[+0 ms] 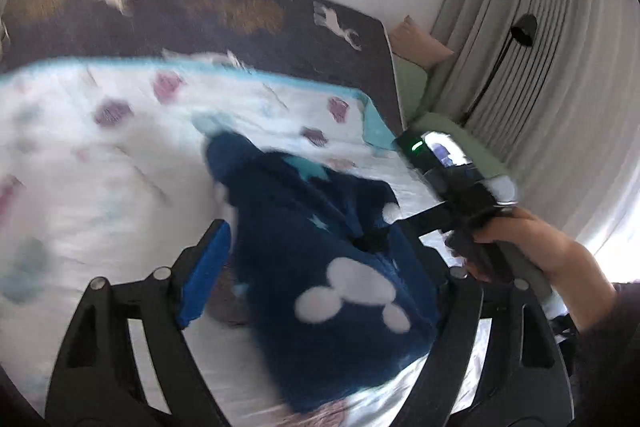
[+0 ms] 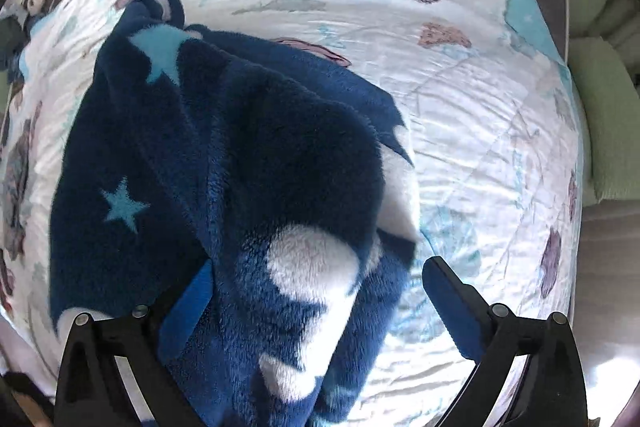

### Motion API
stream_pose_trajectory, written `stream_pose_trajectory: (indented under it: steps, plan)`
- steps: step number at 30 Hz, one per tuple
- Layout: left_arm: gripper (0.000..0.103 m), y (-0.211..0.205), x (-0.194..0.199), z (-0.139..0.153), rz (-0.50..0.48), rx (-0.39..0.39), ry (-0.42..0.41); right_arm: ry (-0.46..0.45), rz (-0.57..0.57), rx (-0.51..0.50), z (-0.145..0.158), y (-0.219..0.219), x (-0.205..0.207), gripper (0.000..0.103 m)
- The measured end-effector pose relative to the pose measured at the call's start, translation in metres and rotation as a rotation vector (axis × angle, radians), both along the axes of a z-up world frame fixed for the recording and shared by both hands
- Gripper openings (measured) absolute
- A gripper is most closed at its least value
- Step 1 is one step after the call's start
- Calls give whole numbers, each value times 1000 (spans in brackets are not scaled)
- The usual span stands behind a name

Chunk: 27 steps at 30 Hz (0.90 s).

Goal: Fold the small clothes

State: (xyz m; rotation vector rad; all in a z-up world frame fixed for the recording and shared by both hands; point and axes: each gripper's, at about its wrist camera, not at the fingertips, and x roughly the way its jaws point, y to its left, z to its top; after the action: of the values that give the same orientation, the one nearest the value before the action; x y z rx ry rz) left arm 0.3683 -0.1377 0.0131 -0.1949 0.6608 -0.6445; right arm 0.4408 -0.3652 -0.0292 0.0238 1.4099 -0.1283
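Note:
A fuzzy navy garment (image 1: 320, 267) with white mouse-head shapes and pale blue stars lies bunched on the white quilt (image 1: 100, 167). My left gripper (image 1: 324, 267) is open, its blue pads wide apart with the garment lying between them; the right finger is partly hidden by fabric. In the left wrist view the right gripper's body (image 1: 452, 179) reaches in from the right, its tips at the garment. In the right wrist view the garment (image 2: 240, 187) drapes over the left finger of my right gripper (image 2: 320, 299), whose jaws stand wide apart.
The white quilt (image 2: 460, 107) has shell prints and a turquoise border. Behind it is a dark blanket (image 1: 200, 11) with animal figures. Green cushions (image 1: 412, 87), a black floor lamp (image 1: 520, 31) and grey curtains (image 1: 540, 27) stand at the right.

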Motion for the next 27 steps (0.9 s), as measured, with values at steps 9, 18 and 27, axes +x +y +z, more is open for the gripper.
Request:
stream_pose_trajectory:
  steps: [9,18,27]
  plan:
    - [81,-82,-28,-70,-36,239,-124,-328,-89,329,84,-27,-25,60]
    - [83,-86,-33,-90,-17,293,-199,-287,-184,442,-33,-17,-3,41]
    - [84,-76,-33,-89,-17,276,-181,-337,-115,209,6,8,-11,41]
